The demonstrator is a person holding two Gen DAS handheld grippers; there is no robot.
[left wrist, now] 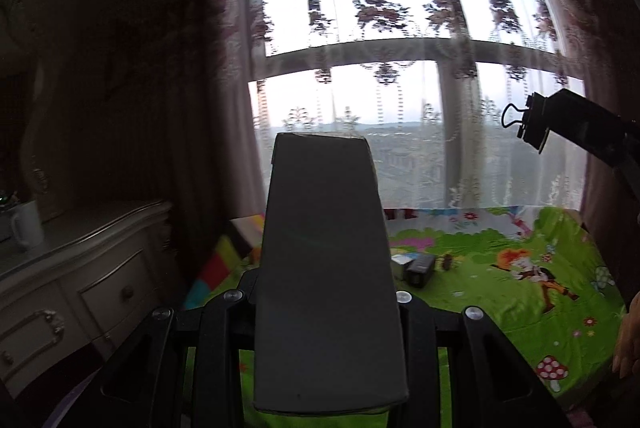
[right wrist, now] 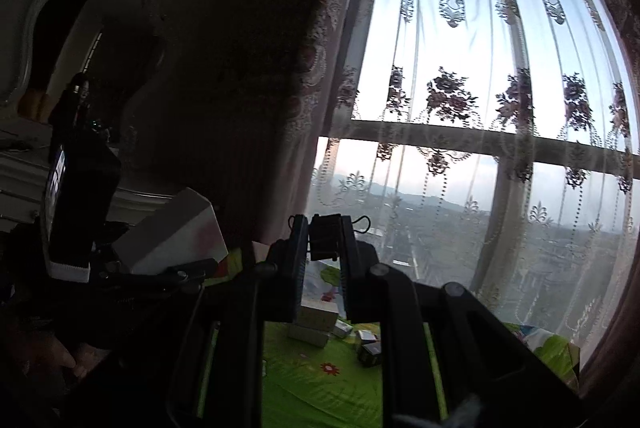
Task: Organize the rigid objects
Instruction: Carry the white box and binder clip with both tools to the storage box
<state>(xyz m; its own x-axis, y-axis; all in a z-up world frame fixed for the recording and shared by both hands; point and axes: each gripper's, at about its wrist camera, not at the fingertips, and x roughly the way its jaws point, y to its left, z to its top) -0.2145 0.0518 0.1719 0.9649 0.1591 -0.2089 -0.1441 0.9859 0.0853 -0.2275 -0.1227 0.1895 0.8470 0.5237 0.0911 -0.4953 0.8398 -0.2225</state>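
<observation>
My left gripper (left wrist: 324,294) is shut on a long grey carton (left wrist: 324,268), which juts forward and hides the fingertips. The right wrist view shows this carton (right wrist: 172,240) at the left as a pale box, carried above the bed. A small black binder clip (right wrist: 326,236) with wire handles sits between the fingers of my right gripper (right wrist: 325,242), which is shut on it. In the left wrist view the right gripper (left wrist: 534,126) reaches in from the right, up in front of the window, with the clip (left wrist: 520,118) at its tip.
A bed with a green cartoon sheet (left wrist: 500,292) lies below, with several small boxes (left wrist: 416,268) (right wrist: 316,320) on it. A pale dresser (left wrist: 80,288) with a white mug (left wrist: 28,224) stands at the left. A lace curtain (right wrist: 480,108) covers the window ahead.
</observation>
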